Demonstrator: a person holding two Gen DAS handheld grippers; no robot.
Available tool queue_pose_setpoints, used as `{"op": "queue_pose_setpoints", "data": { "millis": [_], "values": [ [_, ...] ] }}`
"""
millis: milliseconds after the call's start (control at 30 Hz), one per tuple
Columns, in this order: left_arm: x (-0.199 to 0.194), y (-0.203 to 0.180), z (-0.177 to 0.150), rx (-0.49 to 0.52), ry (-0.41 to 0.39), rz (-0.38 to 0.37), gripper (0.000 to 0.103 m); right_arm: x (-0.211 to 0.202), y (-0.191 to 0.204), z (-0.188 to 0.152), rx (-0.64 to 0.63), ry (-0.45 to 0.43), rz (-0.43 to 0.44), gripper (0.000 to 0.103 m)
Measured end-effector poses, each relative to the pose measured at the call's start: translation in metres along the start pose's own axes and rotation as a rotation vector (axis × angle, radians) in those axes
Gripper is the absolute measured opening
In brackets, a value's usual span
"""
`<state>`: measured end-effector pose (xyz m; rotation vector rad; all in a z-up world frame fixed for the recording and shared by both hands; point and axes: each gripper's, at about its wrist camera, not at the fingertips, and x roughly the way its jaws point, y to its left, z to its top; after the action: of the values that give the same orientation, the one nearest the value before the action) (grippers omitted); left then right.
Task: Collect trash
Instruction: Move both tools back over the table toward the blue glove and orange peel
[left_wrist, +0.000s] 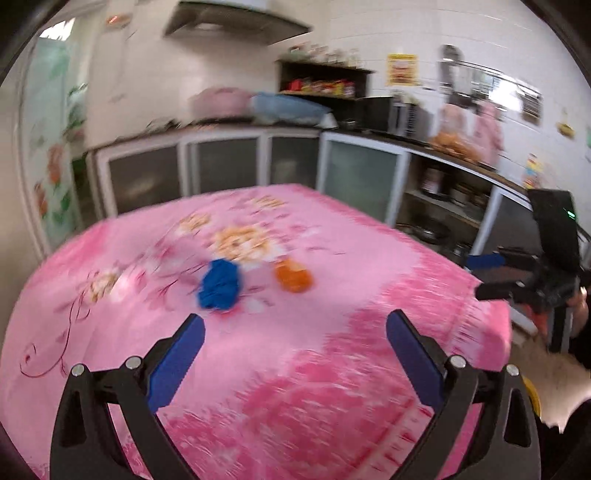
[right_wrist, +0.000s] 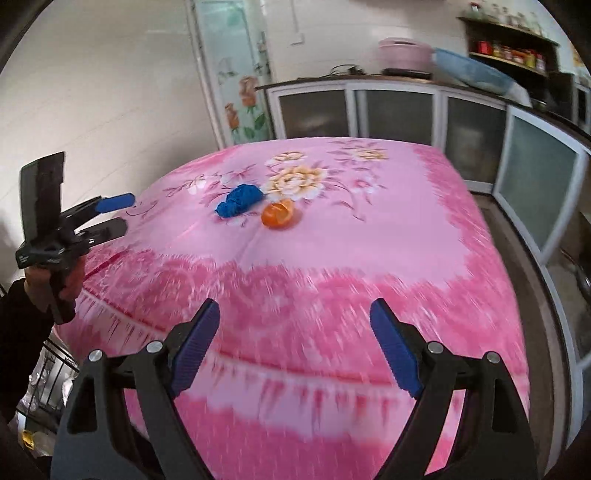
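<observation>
A crumpled blue wad (left_wrist: 218, 283) and an orange peel (left_wrist: 292, 279) lie side by side near the middle of the table with the pink flowered cloth (left_wrist: 332, 369). They also show in the right wrist view: the blue wad (right_wrist: 239, 199), the orange peel (right_wrist: 277, 214), the cloth (right_wrist: 332, 314). My left gripper (left_wrist: 295, 325) is open and empty above the near part of the table, short of both items. My right gripper (right_wrist: 295, 314) is open and empty over the table's near edge. Each gripper shows in the other's view: right (left_wrist: 487, 277), left (right_wrist: 118, 214).
Kitchen cabinets with glass doors (left_wrist: 221, 166) run along the back and right, with a counter holding a pink pot (right_wrist: 404, 53), a blue basin (right_wrist: 472, 72) and a spice shelf (left_wrist: 321, 79). A flowered glass door (right_wrist: 236, 74) stands at the back left.
</observation>
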<state>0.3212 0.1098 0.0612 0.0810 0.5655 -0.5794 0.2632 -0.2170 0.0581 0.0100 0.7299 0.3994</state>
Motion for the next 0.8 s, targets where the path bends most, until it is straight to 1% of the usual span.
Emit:
{"op": "queue_pose_setpoints", "data": {
  "millis": [100, 167, 233, 300, 433, 533, 633, 800],
  "values": [
    [0.024, 0.013, 0.008, -0.014, 0.012, 0.016, 0.095, 0.03, 0.008, 0.019, -0.049, 0.012, 0.036, 0.079],
    [0.05, 0.021, 0.019, 0.002, 0.045, 0.059, 0.095, 0.047, 0.012, 0.029, -0.077, 0.023, 0.053, 0.078],
    [0.076, 0.023, 0.028, 0.006, 0.082, 0.076, 0.095, 0.062, 0.011, 0.035, -0.101, 0.044, 0.066, 0.073],
    [0.087, 0.031, 0.031, -0.009, 0.095, 0.092, 0.095, 0.076, 0.01, 0.039, -0.112, 0.057, 0.074, 0.072],
    [0.113, 0.054, 0.039, -0.096, 0.121, 0.101, 0.095, 0.107, 0.009, 0.046, -0.099, 0.078, 0.119, 0.071],
    [0.131, 0.064, 0.041, -0.131, 0.134, 0.128, 0.095, 0.124, 0.014, 0.05, -0.11, 0.076, 0.13, 0.071],
    [0.144, 0.066, 0.042, -0.144, 0.148, 0.124, 0.095, 0.136, 0.017, 0.054, -0.11, 0.075, 0.14, 0.071],
    [0.167, 0.069, 0.044, -0.148, 0.181, 0.158, 0.095, 0.155, 0.018, 0.061, -0.106, 0.083, 0.13, 0.071]
  ]
}}
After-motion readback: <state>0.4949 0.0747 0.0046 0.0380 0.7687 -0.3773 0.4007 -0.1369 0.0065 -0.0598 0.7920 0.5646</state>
